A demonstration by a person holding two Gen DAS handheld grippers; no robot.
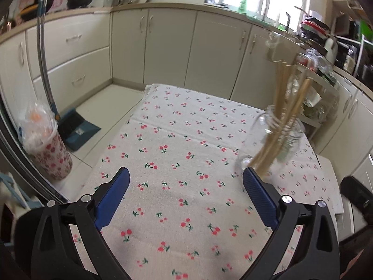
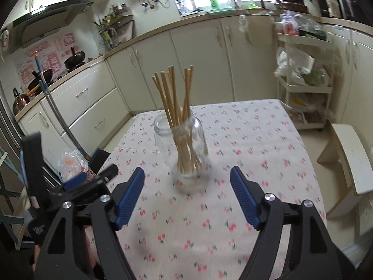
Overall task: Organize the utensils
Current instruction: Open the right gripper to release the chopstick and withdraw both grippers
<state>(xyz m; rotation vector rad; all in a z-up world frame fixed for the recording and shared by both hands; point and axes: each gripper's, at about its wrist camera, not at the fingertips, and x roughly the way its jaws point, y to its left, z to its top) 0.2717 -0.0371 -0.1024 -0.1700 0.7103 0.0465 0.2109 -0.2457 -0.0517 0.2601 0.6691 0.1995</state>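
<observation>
A clear glass jar (image 2: pixel 186 149) stands upright on the cherry-print tablecloth (image 2: pixel 244 144), holding a bundle of several wooden chopsticks (image 2: pixel 177 98) that fan out above its mouth. My right gripper (image 2: pixel 187 193) is open and empty, just short of the jar, which sits centred between its blue pads. In the left wrist view the jar (image 1: pixel 272 137) and chopsticks (image 1: pixel 284 93) stand to the right, just beyond the right pad. My left gripper (image 1: pixel 186 191) is open and empty above the tablecloth (image 1: pixel 177 144).
A floral bin (image 1: pixel 46 147) lined with a plastic bag and a blue dustpan (image 1: pixel 79 128) stand on the floor left of the table. A white stool (image 2: pixel 349 156) and a loaded white trolley (image 2: pixel 303 74) stand to the right. Kitchen cabinets run behind.
</observation>
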